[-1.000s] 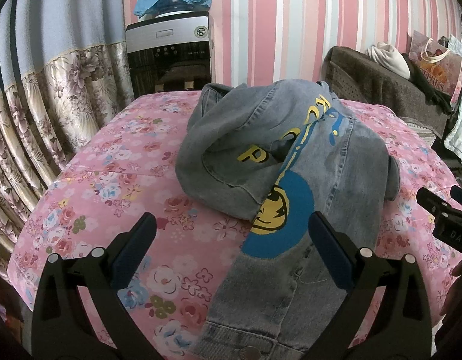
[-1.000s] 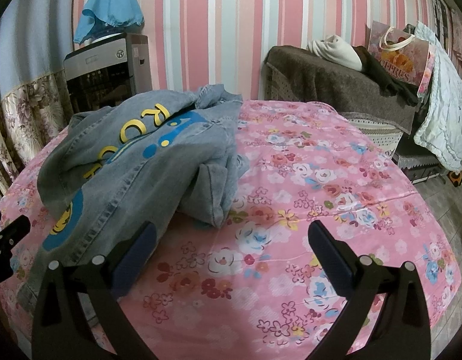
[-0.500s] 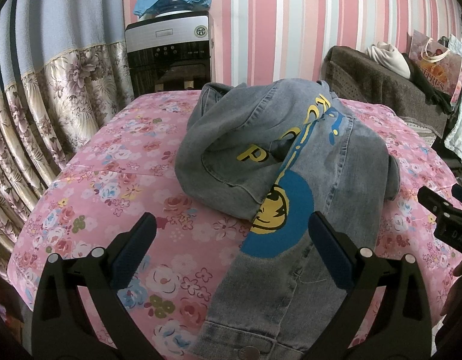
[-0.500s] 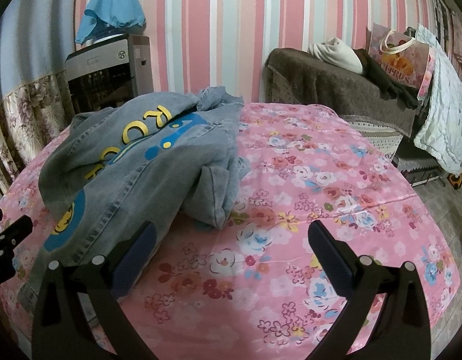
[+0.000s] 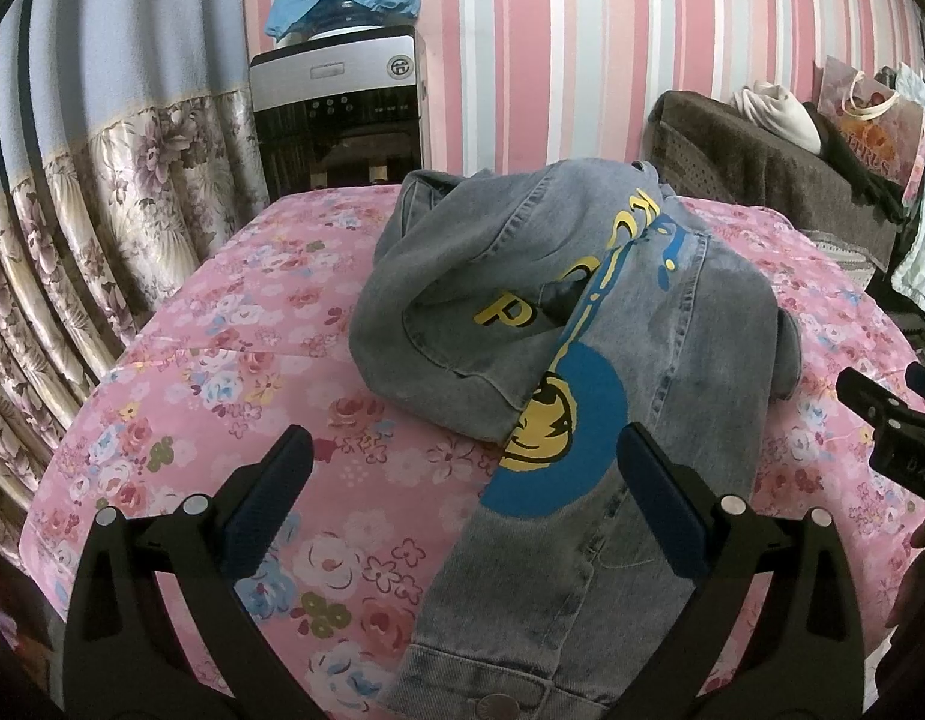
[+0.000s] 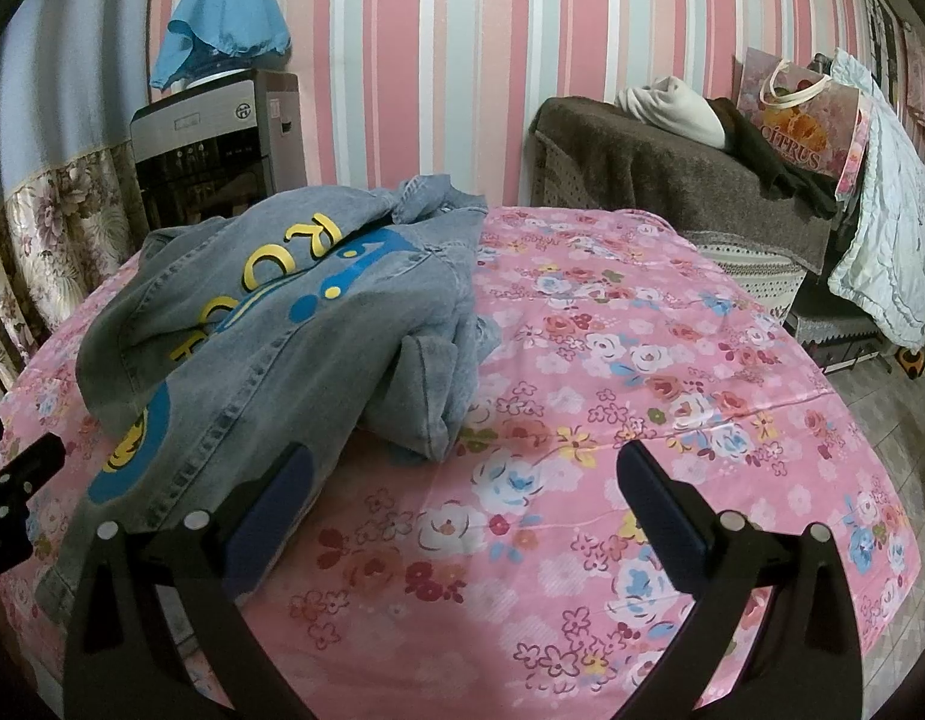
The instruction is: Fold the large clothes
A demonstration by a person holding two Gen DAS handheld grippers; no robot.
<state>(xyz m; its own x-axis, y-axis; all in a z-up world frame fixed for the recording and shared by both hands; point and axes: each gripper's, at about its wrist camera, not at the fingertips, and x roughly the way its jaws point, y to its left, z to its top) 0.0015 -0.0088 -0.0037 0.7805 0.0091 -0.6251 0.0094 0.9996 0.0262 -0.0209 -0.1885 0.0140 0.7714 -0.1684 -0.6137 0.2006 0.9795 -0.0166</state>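
A grey denim jacket with yellow letters and a blue-and-yellow print lies crumpled on the pink floral table cover, its hem hanging toward the near edge. In the right wrist view the same jacket fills the table's left half. My left gripper hovers open above the near edge, its right finger over the jacket's hem. My right gripper stands open over bare cloth just right of the jacket, holding nothing. The right gripper's tip shows at the left view's right edge.
A water dispenser with a blue cover stands behind the table by flowered curtains. A brown-draped sofa with clothes and a gift bag sits at the back right. The table cover's right half carries nothing.
Both gripper views have crept slightly forward and down. The jacket lies as before and both grippers stay open.
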